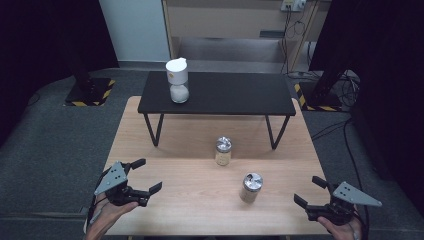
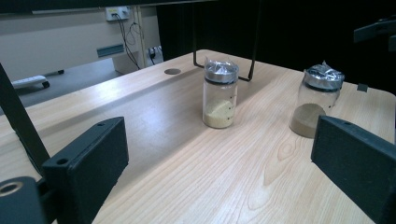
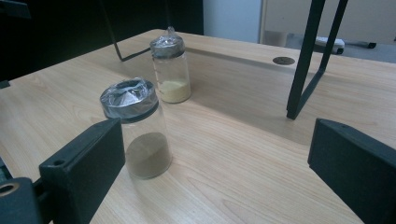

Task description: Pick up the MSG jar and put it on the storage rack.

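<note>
Two clear jars with foil-wrapped lids stand on the wooden table [image 1: 165, 150]. One holds pale yellow powder [image 1: 223, 151] [image 2: 220, 94] [image 3: 171, 66]; the other holds brown powder [image 1: 251, 187] [image 2: 317, 101] [image 3: 138, 128], nearer the front. A white-capped jar of white powder [image 1: 178, 80] stands on the black shelf [image 1: 235, 95] at the back. My left gripper [image 1: 146, 175] [image 2: 219, 172] is open at the front left corner, nothing between its jaws. My right gripper [image 1: 309, 191] [image 3: 219, 172] is open at the front right, with the brown jar just beyond its left jaw.
The black shelf stands on thin metal legs [image 1: 152, 129] [image 3: 308, 60] over the back half of the table. A cable hole [image 2: 172, 71] [image 3: 283, 60] sits in the tabletop. Dark curtains and stand bases [image 1: 90, 92] flank the table on grey floor.
</note>
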### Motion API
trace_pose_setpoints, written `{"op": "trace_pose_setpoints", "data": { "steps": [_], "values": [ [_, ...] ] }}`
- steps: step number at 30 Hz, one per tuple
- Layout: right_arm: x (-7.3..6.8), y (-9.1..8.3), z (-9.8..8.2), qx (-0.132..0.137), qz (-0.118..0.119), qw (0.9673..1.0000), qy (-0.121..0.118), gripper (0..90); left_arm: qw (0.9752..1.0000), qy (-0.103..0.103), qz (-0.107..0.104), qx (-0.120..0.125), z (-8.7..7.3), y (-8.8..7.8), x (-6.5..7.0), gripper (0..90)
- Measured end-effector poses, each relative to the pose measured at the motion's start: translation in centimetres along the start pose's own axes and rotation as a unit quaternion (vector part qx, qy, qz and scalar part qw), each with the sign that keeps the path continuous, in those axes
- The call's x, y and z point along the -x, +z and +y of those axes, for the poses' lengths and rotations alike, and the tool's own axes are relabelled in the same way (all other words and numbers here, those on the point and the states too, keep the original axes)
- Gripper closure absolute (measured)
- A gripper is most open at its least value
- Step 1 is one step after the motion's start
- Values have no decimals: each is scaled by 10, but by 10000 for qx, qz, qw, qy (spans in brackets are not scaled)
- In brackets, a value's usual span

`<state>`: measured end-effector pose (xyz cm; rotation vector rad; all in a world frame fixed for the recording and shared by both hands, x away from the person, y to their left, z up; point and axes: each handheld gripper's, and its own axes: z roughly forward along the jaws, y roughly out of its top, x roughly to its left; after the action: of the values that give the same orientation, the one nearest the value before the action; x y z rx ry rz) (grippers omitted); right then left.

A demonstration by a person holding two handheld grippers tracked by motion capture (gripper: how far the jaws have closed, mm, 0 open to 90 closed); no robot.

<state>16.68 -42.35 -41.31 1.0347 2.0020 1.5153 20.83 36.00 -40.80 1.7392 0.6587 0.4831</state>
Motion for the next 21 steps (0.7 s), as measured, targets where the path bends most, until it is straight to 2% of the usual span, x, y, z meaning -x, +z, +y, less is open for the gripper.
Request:
{"op": "trace_pose_setpoints", "data": {
  "steps": [4, 5, 10, 15, 19, 21],
  "values": [
    [0, 0, 0, -1, 1, 10000, 2, 44, 10000, 43, 28, -72, -2, 1, 0, 26],
    [0, 0, 0, -1, 1, 10000, 0, 44, 10000, -15, 16, -70, -4, 1, -1, 24],
    [0, 0, 0, -2, 2, 10000, -1, 44, 9999, -56, -6, -95, -9, 2, -3, 23],
    [0, 0, 0, -4, 8, 10000, 4, 44, 9999, -6, -51, -128, -13, 2, -5, 23],
    [0, 0, 0, -11, 16, 10000, -4, 44, 9999, -68, -79, -71, -19, 0, -8, 23],
    [0, 0, 0, -10, 23, 10000, -9, 44, 9999, -64, -73, -128, -20, 0, -8, 23]
  ]
}}
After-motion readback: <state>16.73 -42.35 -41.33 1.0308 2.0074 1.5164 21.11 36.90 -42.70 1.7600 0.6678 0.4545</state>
